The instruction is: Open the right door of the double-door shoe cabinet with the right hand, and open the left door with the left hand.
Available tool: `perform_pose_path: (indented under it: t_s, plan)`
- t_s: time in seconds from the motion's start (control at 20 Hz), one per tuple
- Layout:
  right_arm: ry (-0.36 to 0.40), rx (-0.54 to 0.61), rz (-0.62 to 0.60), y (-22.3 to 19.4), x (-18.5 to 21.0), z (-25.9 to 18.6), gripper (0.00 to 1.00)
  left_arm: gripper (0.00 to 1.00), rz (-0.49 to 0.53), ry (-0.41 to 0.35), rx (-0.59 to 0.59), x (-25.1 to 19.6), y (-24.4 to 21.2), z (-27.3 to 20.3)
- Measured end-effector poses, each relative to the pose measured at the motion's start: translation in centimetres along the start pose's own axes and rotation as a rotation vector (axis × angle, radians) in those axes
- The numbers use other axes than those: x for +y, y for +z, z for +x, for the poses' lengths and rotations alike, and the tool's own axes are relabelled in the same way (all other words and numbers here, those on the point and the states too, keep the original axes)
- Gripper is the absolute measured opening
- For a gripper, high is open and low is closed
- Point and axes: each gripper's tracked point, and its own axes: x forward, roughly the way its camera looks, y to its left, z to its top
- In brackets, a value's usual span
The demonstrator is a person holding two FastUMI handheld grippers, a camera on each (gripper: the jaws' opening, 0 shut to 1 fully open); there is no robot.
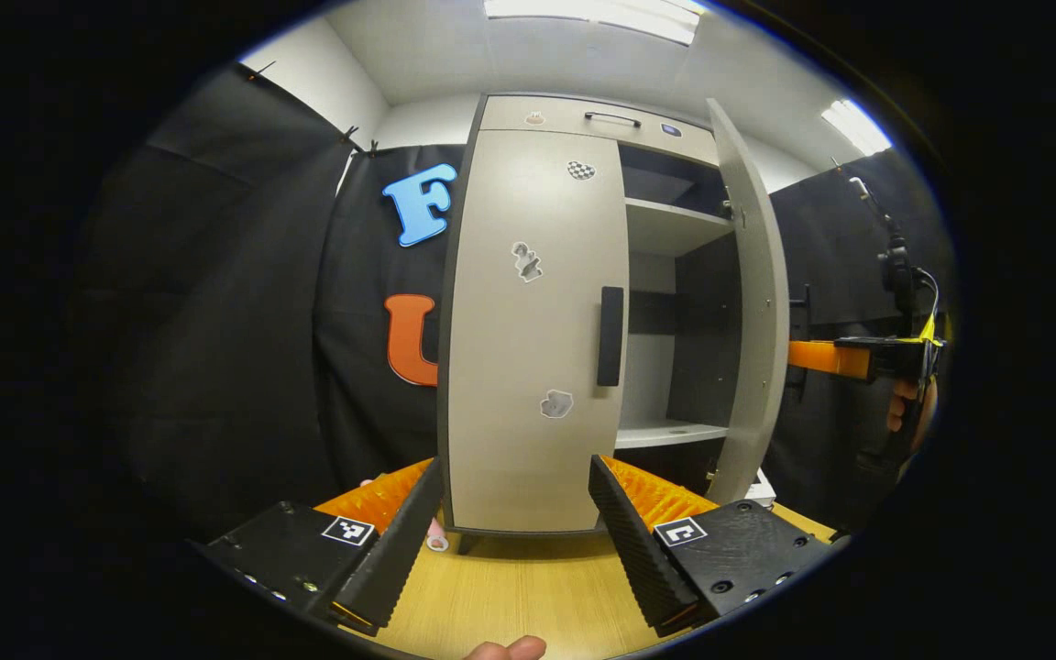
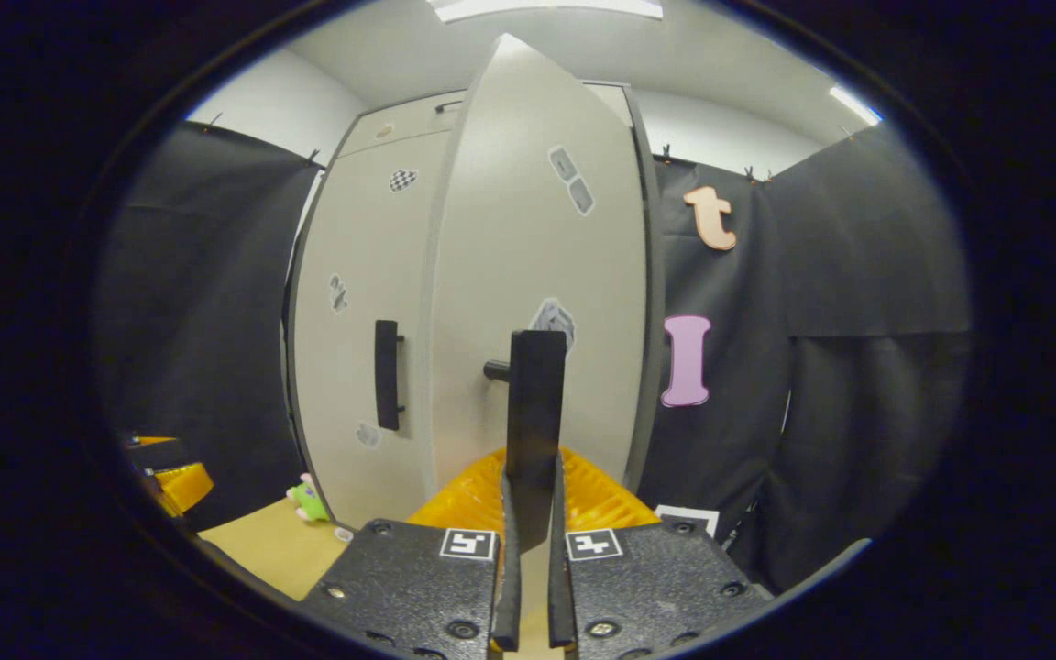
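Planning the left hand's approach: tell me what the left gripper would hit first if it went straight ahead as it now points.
Most likely the closed left door of the shoe cabinet, left of its handle. The open left gripper faces that panel squarely; depth is unclear.

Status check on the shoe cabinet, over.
Right gripper shut on right door handle, right door swung open. Left gripper open, short of left door handle. Left door closed, path clear.

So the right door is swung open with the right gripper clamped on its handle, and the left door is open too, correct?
Not quite. The left door is closed, as the left gripper view shows, with the left gripper open in front of it. The right door is open, the right gripper clamped on its handle.
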Motion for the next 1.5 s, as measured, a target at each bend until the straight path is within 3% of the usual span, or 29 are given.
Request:
perform_pose_path:
  t_s: [0.4, 0.65, 1.0, 1.25, 1.5]
  plan:
    - [-0.215, -0.001, -0.07, -0.3, -9.7, -2.1, 0.04, 0.95, 0.004, -0.135, 0.017, -5.9, -0.3, 0.7]
    - [-0.116, -0.026, 0.018, -0.6, -11.3, -2.5, 0.04, 0.95, 0.013, -0.145, 0.012, -7.2, 0.3, 0.9]
    - [-0.014, -0.052, -0.107, -0.5, -11.4, -2.2, 0.04, 0.95, 0.04, -0.115, 0.02, -7.3, 0.1, 0.7]
    - [-0.062, -0.017, -0.028, -1.2, -11.0, -5.0, 0.04, 0.95, 0.029, -0.093, 0.007, -6.7, 0.1, 0.6]
    - [-0.073, -0.018, -0.005, -0.3, -7.7, -9.7, 0.04, 0.95, 0.046, -0.02, -0.023, -4.1, 0.0, 0.7]
